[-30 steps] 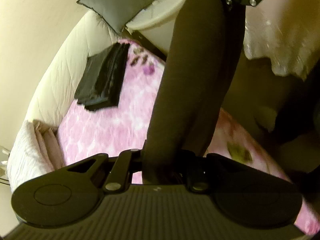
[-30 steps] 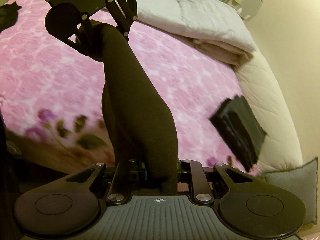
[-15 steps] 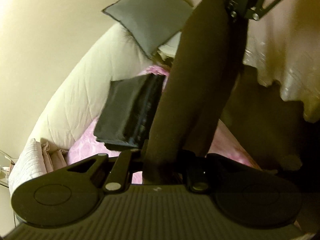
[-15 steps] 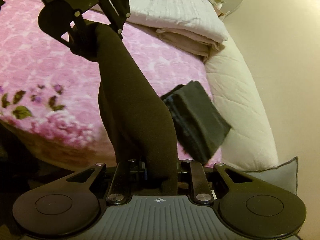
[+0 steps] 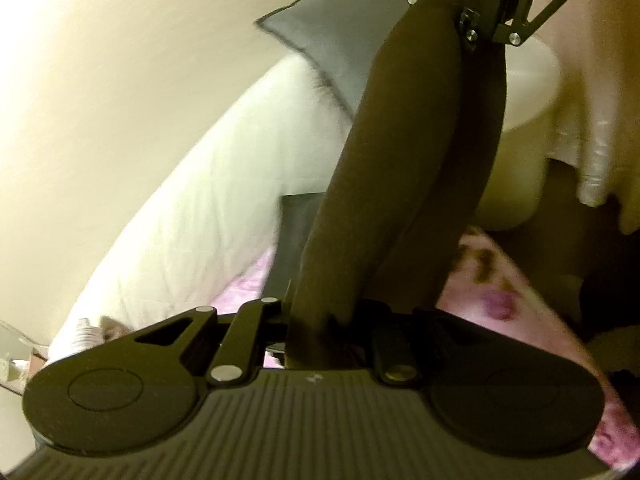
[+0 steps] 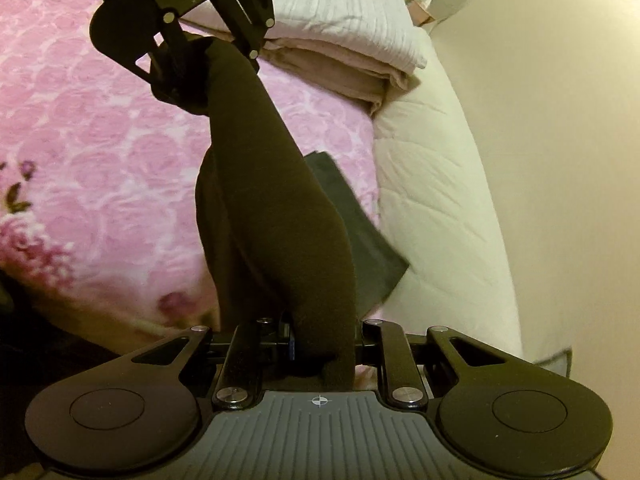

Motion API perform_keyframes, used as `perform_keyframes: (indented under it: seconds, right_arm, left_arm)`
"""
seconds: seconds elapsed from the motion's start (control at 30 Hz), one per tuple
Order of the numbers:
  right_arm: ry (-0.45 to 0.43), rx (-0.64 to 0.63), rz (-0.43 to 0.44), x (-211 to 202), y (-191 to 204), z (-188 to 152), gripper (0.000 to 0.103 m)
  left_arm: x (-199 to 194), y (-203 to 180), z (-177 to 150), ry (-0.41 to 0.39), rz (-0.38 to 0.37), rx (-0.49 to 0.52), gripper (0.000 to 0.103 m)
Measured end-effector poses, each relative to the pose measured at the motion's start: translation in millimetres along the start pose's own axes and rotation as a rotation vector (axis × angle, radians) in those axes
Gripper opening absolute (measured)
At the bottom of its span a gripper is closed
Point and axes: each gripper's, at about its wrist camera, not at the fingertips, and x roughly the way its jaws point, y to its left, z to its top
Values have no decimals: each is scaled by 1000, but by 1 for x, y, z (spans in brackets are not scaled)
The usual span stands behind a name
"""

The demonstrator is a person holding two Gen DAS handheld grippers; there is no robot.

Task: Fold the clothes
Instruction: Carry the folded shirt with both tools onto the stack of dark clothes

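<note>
A dark brown garment [image 5: 400, 160] hangs folded and stretched between my two grippers above the bed. In the left wrist view my left gripper [image 5: 320, 336] is shut on its near end, and my right gripper [image 5: 468, 12] clamps the far end at the top. Seen from the right wrist, my right gripper [image 6: 320, 344] is shut on the garment [image 6: 272, 200], with the left gripper [image 6: 188, 64] pinching it at the upper left. A folded dark pile [image 6: 360, 232] lies on the bed right behind the garment, partly hidden; its edge [image 5: 292, 232] shows in the left wrist view too.
The bed has a pink floral bedspread [image 6: 100, 140] and a white quilted edge [image 6: 432, 200] along the wall. Folded white and beige linens [image 6: 344, 40] lie at the far end. A grey cushion [image 5: 332, 40] and a white round object [image 5: 528, 80] sit beyond the pile.
Both grippers have carried the stretched garment sideways across the bed toward the quilted edge. The folded dark pile, earlier off to the side, now lies directly behind the garment.
</note>
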Motion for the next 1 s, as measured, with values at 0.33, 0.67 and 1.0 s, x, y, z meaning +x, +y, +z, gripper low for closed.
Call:
perform_keyframes:
  seconds: [0.33,0.67,1.0]
  right_arm:
    - [-197,-154,-38,127,-161,11,19]
    - [-205,-170,151,303,-131,-60,22]
    - [-160,-236,144,311,-100,-108,38]
  left_arm:
    - [138,114,42,153,224,-49,11]
    - [300,5,-29,417,82,0,14]
    - [304,-2,-49,394,118,-3,30]
